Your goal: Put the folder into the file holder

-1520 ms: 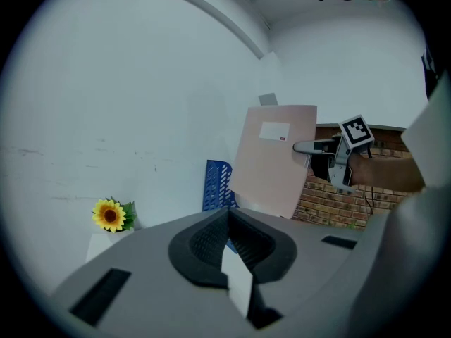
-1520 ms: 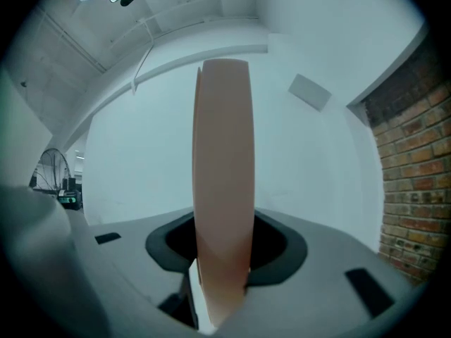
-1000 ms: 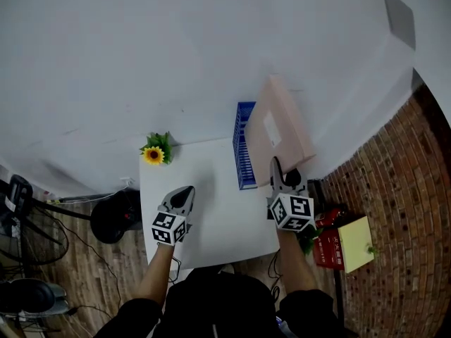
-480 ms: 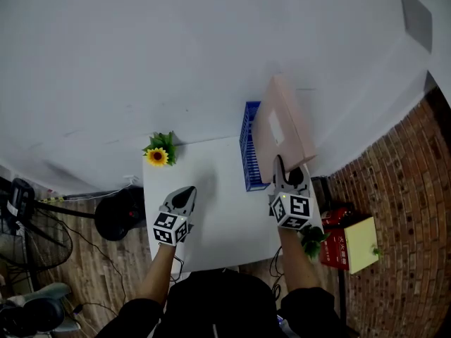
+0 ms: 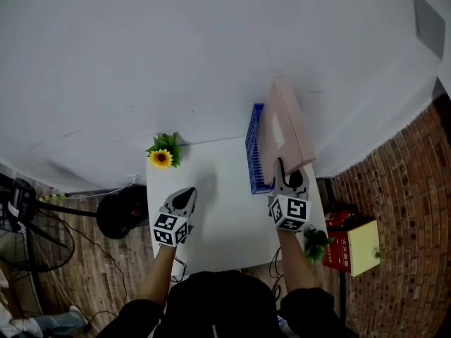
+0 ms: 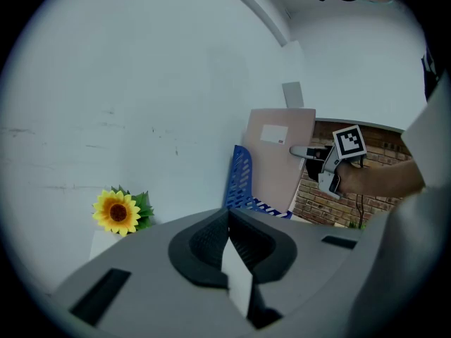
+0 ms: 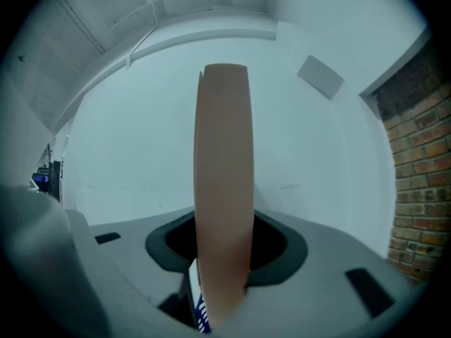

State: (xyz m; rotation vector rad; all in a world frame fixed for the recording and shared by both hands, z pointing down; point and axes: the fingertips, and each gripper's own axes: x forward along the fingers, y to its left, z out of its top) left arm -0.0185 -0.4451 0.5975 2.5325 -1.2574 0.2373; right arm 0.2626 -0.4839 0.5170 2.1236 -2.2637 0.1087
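A pink folder (image 5: 287,129) with a white label is held upright on its edge, right of and above the blue mesh file holder (image 5: 258,152) at the table's back right. My right gripper (image 5: 288,176) is shut on the folder's near edge; in the right gripper view the folder (image 7: 224,189) stands edge-on between the jaws. My left gripper (image 5: 183,199) hovers over the white table's front left, jaws together with nothing in them. From the left gripper view I see the folder (image 6: 280,157) standing just behind the file holder (image 6: 239,178).
A sunflower decoration (image 5: 162,157) sits at the white table's (image 5: 218,210) back left corner by the wall. Off the right edge lie a red box (image 5: 337,241), a yellow box (image 5: 363,247) and a small plant (image 5: 315,241). A black stool (image 5: 120,213) stands left of the table.
The right gripper has turned the folder from a slanted tilt to more upright and edge-on, closer over the file holder. The left gripper has stayed in place.
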